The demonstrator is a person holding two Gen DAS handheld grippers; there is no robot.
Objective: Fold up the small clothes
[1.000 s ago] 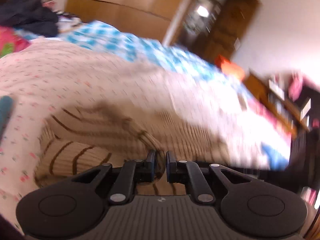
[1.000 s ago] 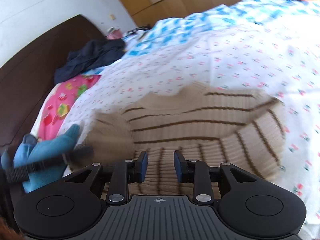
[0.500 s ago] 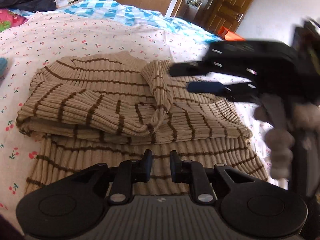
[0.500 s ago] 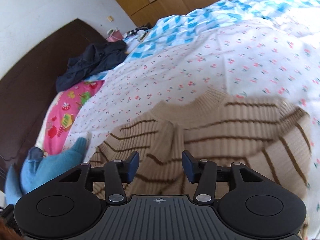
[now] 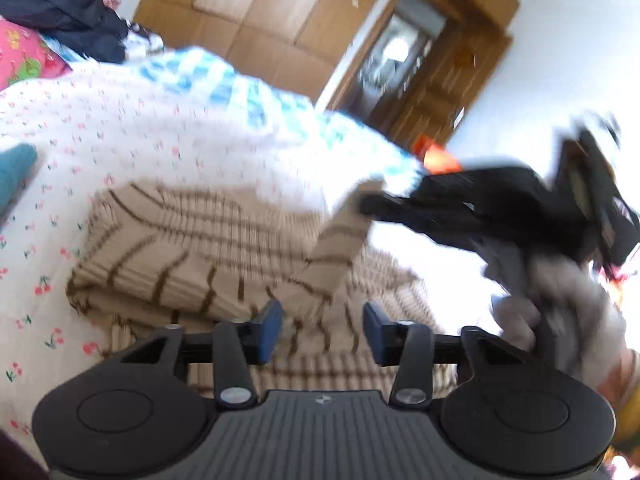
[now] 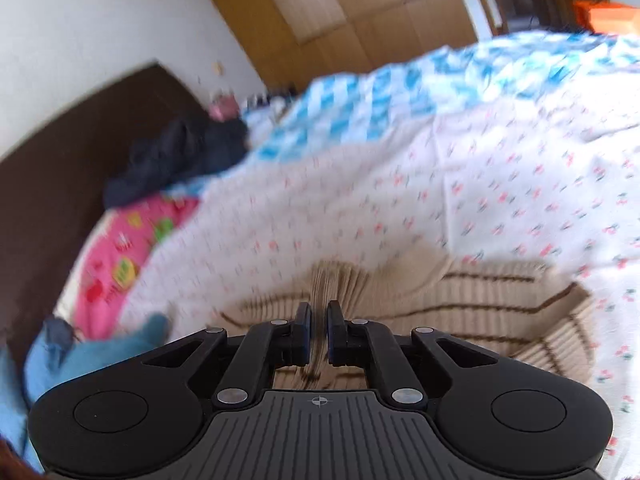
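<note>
A beige sweater with brown stripes (image 5: 192,256) lies partly folded on the cherry-print bedsheet (image 5: 100,136). My left gripper (image 5: 322,330) is open and empty, hovering over the sweater's near edge. My right gripper (image 6: 318,330) is shut on the sweater's sleeve (image 6: 340,280), whose ribbed fabric fans out beyond the fingertips. In the left wrist view the right gripper (image 5: 372,202) holds that sleeve (image 5: 340,248) lifted above the sweater body. The sweater body also shows in the right wrist view (image 6: 500,300). Both views are blurred by motion.
A blue checkered quilt (image 5: 240,88) lies beyond the sheet. A dark garment (image 5: 68,16) and a pink pillow (image 6: 124,252) sit by the brown headboard (image 6: 60,184). A blue cloth (image 6: 92,360) lies at the left. Wooden wardrobes (image 5: 280,20) stand behind.
My left gripper has opened wide. My right gripper has closed on the sleeve and lifted it up off the sweater. Both cameras moved quickly.
</note>
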